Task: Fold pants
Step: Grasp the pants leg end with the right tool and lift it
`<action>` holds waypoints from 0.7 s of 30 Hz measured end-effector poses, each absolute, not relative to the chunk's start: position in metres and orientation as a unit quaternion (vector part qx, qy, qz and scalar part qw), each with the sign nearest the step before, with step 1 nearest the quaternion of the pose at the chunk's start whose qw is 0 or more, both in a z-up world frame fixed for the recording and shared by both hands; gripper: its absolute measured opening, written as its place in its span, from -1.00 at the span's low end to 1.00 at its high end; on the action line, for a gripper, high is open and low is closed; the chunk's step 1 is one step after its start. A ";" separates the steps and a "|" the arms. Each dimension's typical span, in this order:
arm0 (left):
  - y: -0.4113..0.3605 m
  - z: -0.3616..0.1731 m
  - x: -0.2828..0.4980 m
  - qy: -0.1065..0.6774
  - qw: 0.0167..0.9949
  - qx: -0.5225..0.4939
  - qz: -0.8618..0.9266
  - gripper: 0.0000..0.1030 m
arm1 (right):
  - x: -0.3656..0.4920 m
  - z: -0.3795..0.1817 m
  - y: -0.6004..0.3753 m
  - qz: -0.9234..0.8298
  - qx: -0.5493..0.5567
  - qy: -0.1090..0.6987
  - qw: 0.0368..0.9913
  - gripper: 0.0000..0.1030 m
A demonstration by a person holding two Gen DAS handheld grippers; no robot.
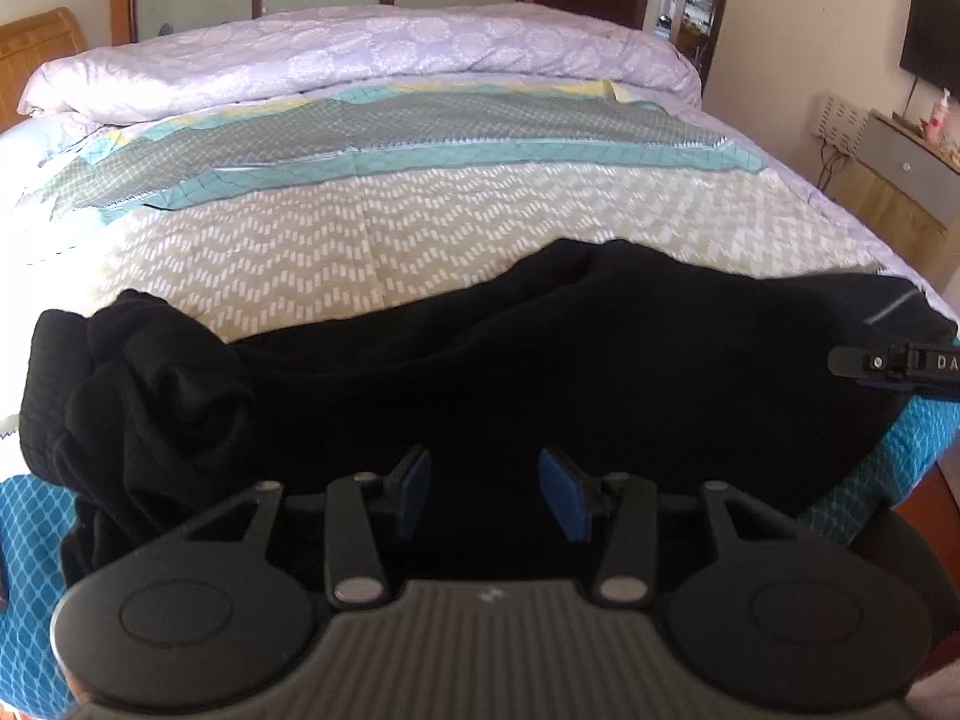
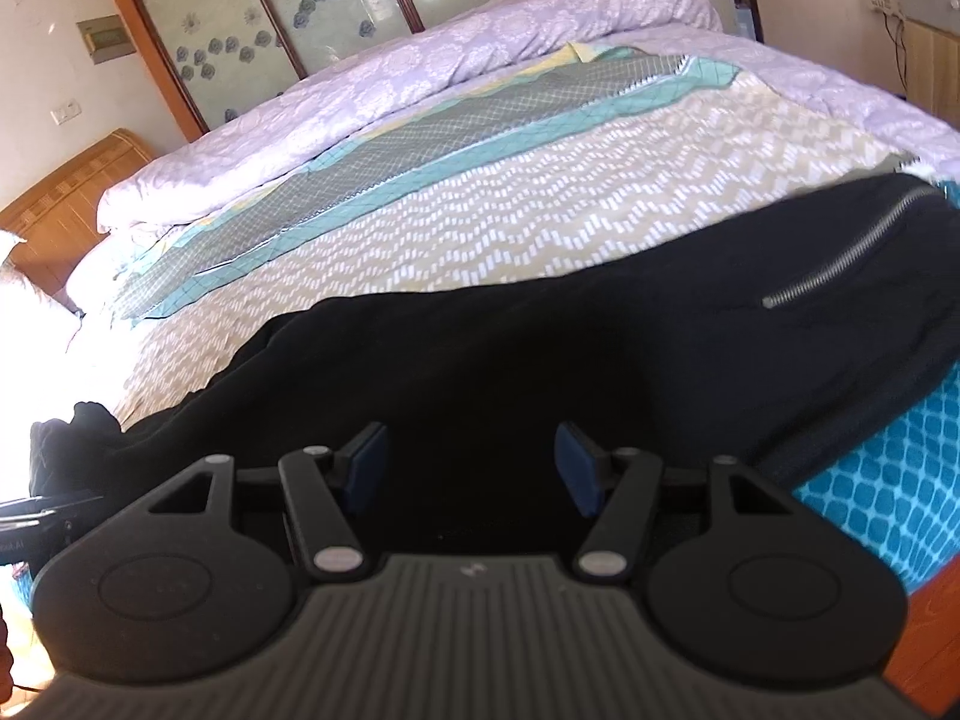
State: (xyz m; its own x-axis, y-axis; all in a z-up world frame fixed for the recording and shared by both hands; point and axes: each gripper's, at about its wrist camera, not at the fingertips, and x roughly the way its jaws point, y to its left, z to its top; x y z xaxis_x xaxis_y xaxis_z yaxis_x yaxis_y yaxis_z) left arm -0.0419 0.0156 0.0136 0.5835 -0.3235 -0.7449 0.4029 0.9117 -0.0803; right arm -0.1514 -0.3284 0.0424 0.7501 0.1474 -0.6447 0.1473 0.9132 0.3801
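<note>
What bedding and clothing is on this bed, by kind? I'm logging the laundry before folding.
Black pants: 1
Lilac quilt, bunched along the far side: 1
Patterned bedspread: 1
Total: 3
Both grippers, left and right, are over the pants with jaws apart.

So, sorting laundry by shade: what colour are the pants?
Black pants, clearest in the right wrist view.
</note>
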 end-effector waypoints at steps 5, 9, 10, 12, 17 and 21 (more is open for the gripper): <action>0.043 -0.014 -0.027 0.452 0.878 0.034 -0.152 -0.30 | -0.148 0.031 -0.318 0.016 0.188 0.389 0.902 0.24; 0.069 0.013 -0.036 0.438 0.884 -0.022 -0.160 -0.25 | -0.150 0.030 -0.322 0.014 0.180 0.408 0.895 0.23; 0.074 0.022 -0.038 0.424 0.890 -0.033 -0.162 -0.23 | -0.153 0.035 -0.323 0.014 0.178 0.399 0.899 0.23; 0.081 0.039 -0.041 0.398 0.900 -0.052 -0.169 -0.19 | -0.159 0.044 -0.329 0.012 0.186 0.378 0.907 0.23; 0.071 0.052 -0.032 0.381 0.906 -0.048 -0.175 -0.18 | -0.174 0.062 -0.368 -0.039 0.200 0.334 0.920 0.23; 0.047 0.044 -0.019 0.403 0.894 -0.048 -0.190 -0.18 | -0.193 0.070 -0.421 -0.119 0.225 0.299 0.920 0.23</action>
State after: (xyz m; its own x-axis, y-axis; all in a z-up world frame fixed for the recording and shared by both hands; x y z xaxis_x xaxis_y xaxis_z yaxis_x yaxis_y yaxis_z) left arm -0.0189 0.0470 0.0442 0.6023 -0.3783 -0.7030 0.3015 0.9232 -0.2384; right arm -0.1935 -0.4214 0.0698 0.7924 -0.0846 -0.6041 0.3541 0.8702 0.3427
